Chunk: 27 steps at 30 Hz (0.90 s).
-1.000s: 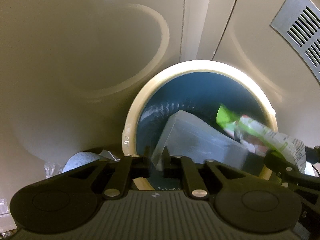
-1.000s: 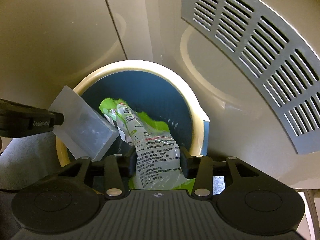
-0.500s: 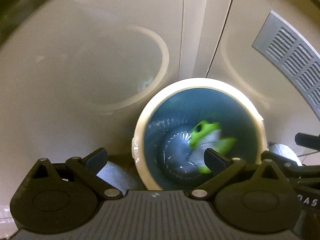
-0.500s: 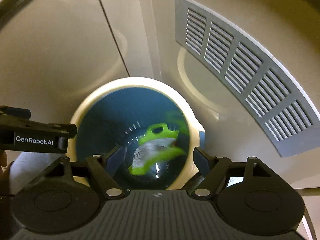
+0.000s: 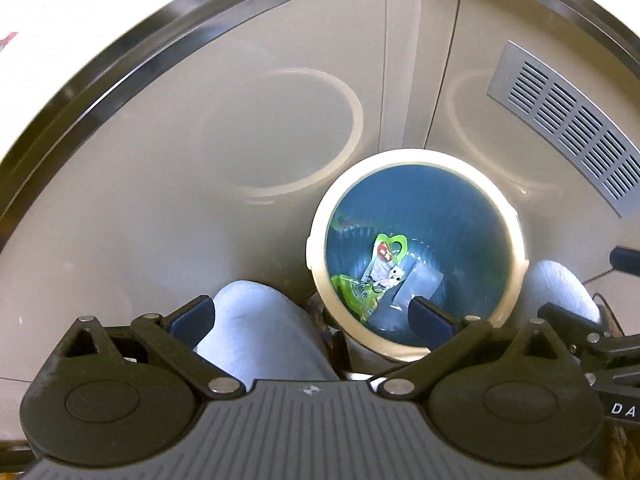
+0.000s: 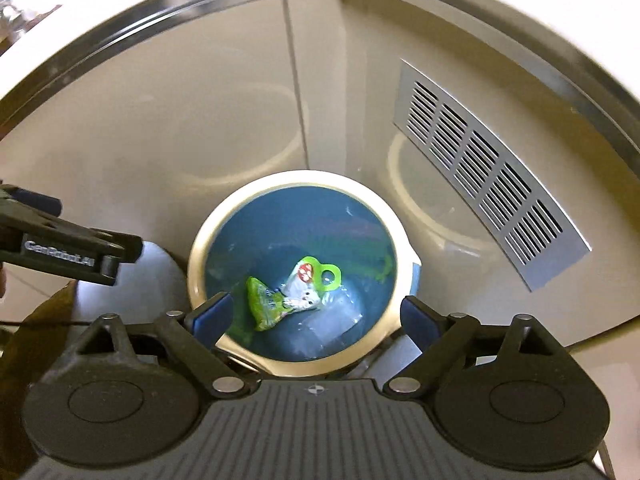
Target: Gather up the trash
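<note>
Both views look down into a round bin (image 5: 416, 344) with a cream rim and a blue liner, standing on the floor against beige cabinet doors (image 5: 200, 160).

Left gripper (image 5: 310, 316): jaws spread wide, nothing between the pads. It hangs above the near left edge of the bin; one blue-padded finger shows over the bin's mouth, the other over a pale grey slipper (image 5: 256, 328).

Right gripper (image 6: 316, 314): jaws opening, nothing between them, and no pad touches anything. Its two fingers straddle the near part of the bin rim (image 6: 304, 364) from above.

Trash: a green-and-white wrapper (image 6: 298, 292) lies at the bottom of the bin, crumpled, its looped green end up toward the far side. Just beside it, on the right, lies a clear plastic piece (image 6: 332, 320), partly under the wrapper's edge. Same two things seen from the left camera: wrapper (image 5: 374, 280), clear plastic piece (image 5: 418, 284).

A grey slotted vent (image 6: 488, 184) sits in the right-hand cabinet door. A second pale slipper (image 5: 556, 288) shows to the right of the bin. The left gripper's black arm (image 6: 68, 254) enters the right camera's view from the left edge.
</note>
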Available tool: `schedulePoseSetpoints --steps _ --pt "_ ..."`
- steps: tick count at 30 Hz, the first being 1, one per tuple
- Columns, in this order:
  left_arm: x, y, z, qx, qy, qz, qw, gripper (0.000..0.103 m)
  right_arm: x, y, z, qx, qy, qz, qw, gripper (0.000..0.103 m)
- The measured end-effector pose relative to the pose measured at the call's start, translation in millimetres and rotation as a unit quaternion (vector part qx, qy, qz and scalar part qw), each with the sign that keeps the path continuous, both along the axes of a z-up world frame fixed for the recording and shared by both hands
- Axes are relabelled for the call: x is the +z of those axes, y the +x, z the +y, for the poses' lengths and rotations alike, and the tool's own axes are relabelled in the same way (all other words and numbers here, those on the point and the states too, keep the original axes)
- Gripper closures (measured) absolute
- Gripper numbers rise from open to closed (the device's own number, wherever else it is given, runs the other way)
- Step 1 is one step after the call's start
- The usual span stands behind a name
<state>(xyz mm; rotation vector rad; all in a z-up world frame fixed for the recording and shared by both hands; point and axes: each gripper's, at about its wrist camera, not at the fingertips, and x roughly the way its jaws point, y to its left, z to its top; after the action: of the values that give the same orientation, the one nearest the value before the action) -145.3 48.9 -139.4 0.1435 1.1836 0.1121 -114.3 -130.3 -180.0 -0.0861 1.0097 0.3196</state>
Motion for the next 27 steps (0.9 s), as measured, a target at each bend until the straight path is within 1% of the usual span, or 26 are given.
schedulePoseSetpoints --steps 2,10,13,18,21,27 --pt "0 -5 -3 -0.004 0.006 -0.01 0.9999 0.0 5 -5 2 0.003 -0.001 -0.011 1.0 0.011" --pt "25 -19 -8 -0.011 0.02 -0.049 0.9985 0.0 25 -24 -3 0.006 0.009 -0.047 0.999 0.01" --pt "24 -20 -12 -0.021 0.021 -0.054 0.9981 0.0 29 -30 -4 0.004 0.01 -0.054 0.998 0.008" --pt "28 -23 -17 -0.035 0.028 -0.057 0.9974 0.0 29 -32 -8 -0.008 0.013 -0.053 0.998 0.007" --pt "27 -24 -16 -0.031 0.029 -0.059 0.9973 0.0 29 -32 -8 -0.011 0.014 -0.05 0.999 0.007" --pt "26 -24 -15 -0.024 0.026 -0.057 0.9977 0.0 25 -30 -2 0.003 0.008 -0.049 0.999 0.006"
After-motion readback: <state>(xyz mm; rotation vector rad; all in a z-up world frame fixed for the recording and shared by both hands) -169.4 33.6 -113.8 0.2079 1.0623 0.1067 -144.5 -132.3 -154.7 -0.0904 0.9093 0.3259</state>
